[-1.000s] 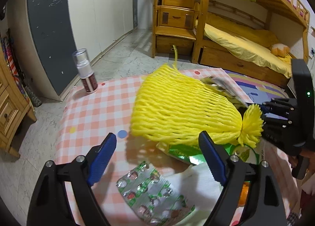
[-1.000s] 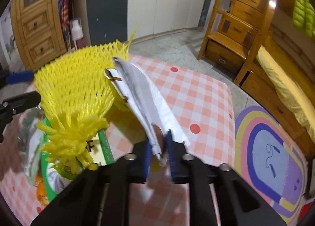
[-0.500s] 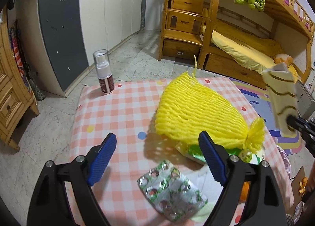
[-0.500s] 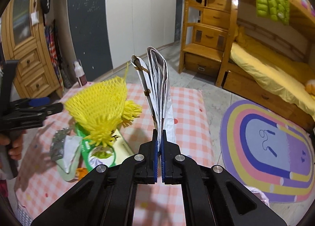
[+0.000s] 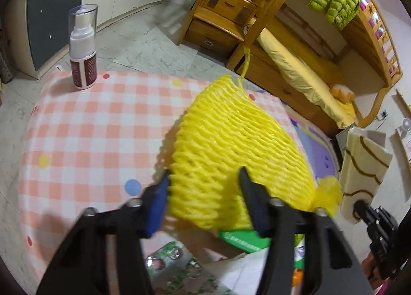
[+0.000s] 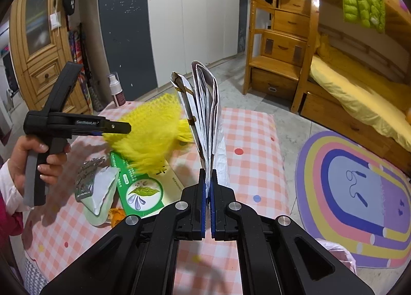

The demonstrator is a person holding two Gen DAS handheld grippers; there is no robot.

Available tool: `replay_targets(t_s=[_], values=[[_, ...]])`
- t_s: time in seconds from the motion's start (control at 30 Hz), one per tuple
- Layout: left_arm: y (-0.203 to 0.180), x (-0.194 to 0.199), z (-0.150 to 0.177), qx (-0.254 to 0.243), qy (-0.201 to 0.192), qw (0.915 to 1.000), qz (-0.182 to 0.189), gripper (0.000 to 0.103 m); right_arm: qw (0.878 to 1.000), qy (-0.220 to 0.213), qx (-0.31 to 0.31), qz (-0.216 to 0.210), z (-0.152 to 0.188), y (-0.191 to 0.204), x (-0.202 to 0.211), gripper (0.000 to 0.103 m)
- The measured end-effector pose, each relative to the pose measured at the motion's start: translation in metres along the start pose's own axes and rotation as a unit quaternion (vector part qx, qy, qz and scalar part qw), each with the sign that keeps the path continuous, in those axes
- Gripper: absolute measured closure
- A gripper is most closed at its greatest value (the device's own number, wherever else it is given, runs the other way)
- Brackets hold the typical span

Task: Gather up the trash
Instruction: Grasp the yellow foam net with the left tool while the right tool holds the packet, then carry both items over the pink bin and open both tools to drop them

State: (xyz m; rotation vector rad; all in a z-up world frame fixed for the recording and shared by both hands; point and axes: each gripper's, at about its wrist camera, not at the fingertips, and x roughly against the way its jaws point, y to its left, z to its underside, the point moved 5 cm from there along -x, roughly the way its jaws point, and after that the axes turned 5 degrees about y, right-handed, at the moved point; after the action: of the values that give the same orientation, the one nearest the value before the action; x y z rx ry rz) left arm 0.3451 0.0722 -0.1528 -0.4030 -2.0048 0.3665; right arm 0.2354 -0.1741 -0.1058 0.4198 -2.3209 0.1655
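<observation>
Since a second ago the left gripper (image 5: 204, 201) has pushed in, jaws now narrow around the yellow foam net sleeve (image 5: 239, 151) on the checked tablecloth (image 5: 84, 138), which could squish out, while the right gripper (image 6: 208, 187) stays clamped on the folded white paper wrapper (image 6: 205, 115).

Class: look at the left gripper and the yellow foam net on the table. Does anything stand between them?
Nothing visible does. The left gripper is open, with its fingers on either side of the near end of the net, which lies on top of the green packet.
</observation>
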Motion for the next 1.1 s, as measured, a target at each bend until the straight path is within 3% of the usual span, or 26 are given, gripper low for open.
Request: replay_targets(t_s=[0.07,0.13,0.3,0.4,0.57,0.63,0.77,1.0,1.1], values=[[-0.01,0.008,0.001,-0.011,-0.011,0.9999,0.002,0.086,1.0,-0.004,0.001,0.001,0.0,0.0,0.006,0.101],[-0.027,0.024,0.001,-0.03,-0.036,0.9989,0.003,0.092,1.0,-0.012,0.0,0.006,-0.001,-0.001,0.014,0.101],[-0.098,0.079,0.006,-0.103,-0.115,0.988,-0.006,0.094,0.998,-0.055,-0.021,0.023,0.001,-0.012,0.058,0.101],[-0.151,0.117,0.028,-0.163,-0.166,0.9724,-0.021,0.094,0.996,-0.071,-0.043,0.032,0.01,-0.021,0.09,0.101],[-0.208,0.147,0.07,-0.236,-0.208,0.9479,-0.053,0.094,0.993,-0.079,-0.081,0.041,0.041,-0.034,0.132,0.101],[-0.226,0.147,0.091,-0.257,-0.211,0.9402,-0.074,0.094,0.992,-0.078,-0.096,0.042,0.055,-0.038,0.143,0.101],[-0.248,0.139,0.126,-0.285,-0.195,0.9346,-0.085,0.094,0.99,-0.064,-0.116,0.057,0.087,-0.041,0.156,0.101],[-0.276,0.115,0.176,-0.306,-0.17,0.9342,-0.069,0.094,0.982,-0.039,-0.165,0.084,0.143,-0.061,0.175,0.101],[-0.297,0.107,0.194,-0.326,-0.17,0.9274,-0.067,0.094,0.976,-0.034,-0.191,0.099,0.165,-0.075,0.185,0.101]])
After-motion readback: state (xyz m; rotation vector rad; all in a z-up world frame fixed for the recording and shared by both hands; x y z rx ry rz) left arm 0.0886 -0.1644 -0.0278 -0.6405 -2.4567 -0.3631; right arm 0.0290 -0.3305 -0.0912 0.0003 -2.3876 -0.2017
